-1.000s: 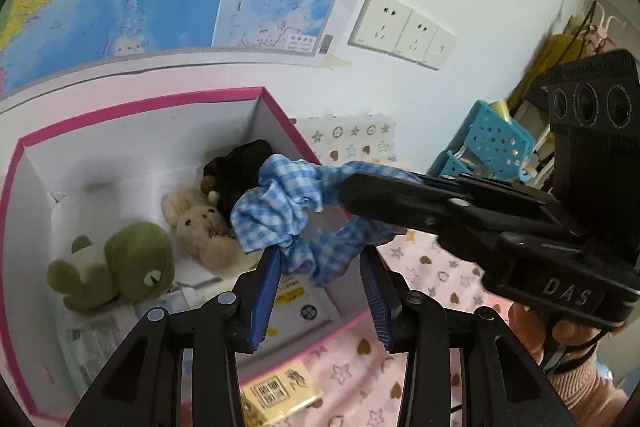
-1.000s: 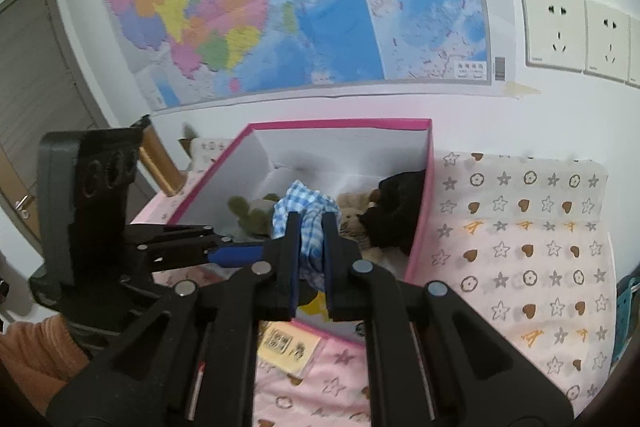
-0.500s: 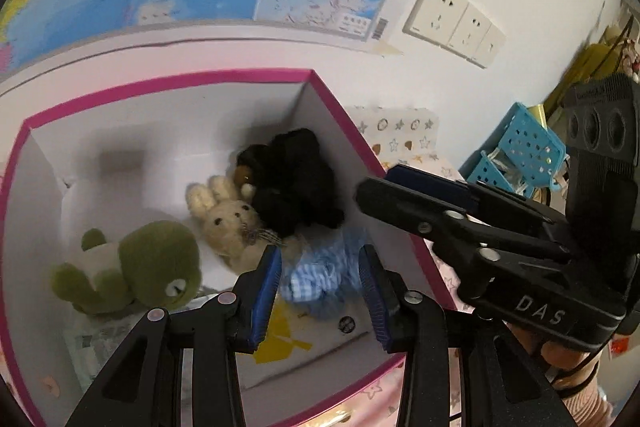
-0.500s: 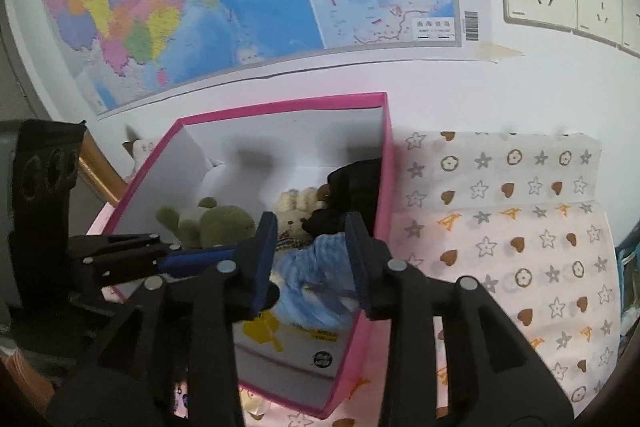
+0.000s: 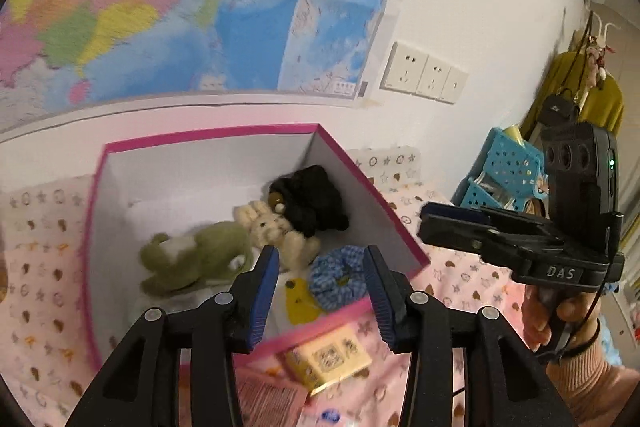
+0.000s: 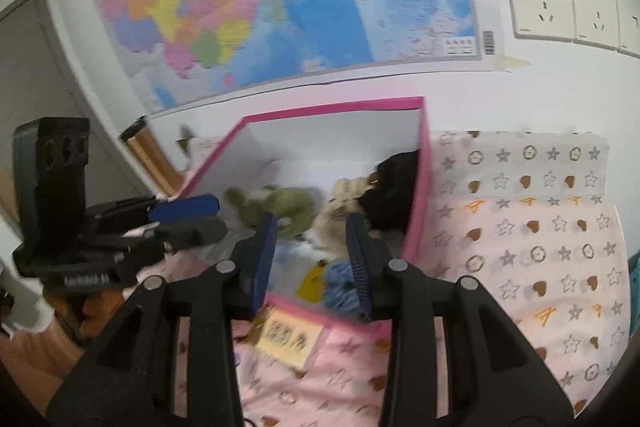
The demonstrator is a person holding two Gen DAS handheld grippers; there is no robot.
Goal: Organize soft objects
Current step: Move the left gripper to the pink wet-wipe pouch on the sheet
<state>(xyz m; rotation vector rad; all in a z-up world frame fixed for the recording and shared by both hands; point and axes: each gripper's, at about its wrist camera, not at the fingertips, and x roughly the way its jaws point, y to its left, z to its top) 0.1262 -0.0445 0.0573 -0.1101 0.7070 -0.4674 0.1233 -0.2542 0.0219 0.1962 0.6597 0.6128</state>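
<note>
**A:** Where has the blue checked scrunchie (image 5: 338,281) ended up?

**B:** It lies in the pink-rimmed box (image 5: 208,135), in the near right corner, just beside the cream bunny (image 5: 276,231). The green frog (image 5: 192,259) and the black plush (image 5: 316,201) are in there too. I take it the box is the home for all the soft things, so they sit bunched together instead of spread over the bench cloth (image 6: 540,227).

**A:** Are you holding anything?

**B:** No. My left tool (image 5: 320,291) hangs above the near rim with its jaws opening, and nothing is pressed between the pads; the scrunchie only shows through the gap, down on the box floor. My right tool (image 6: 310,259) is parted as well, empty, aimed into the same corner.

**A:** Why both tools over one corner?

**B:** My guess is that a floppy loop like that is easier to manage with two grips, so both end up where it is let go.

**A:** And the yellow card (image 5: 330,357) outside the box?

**B:** It is flat and stiff-looking, lying against the front wall. I judge it no part of the soft lot.
</note>
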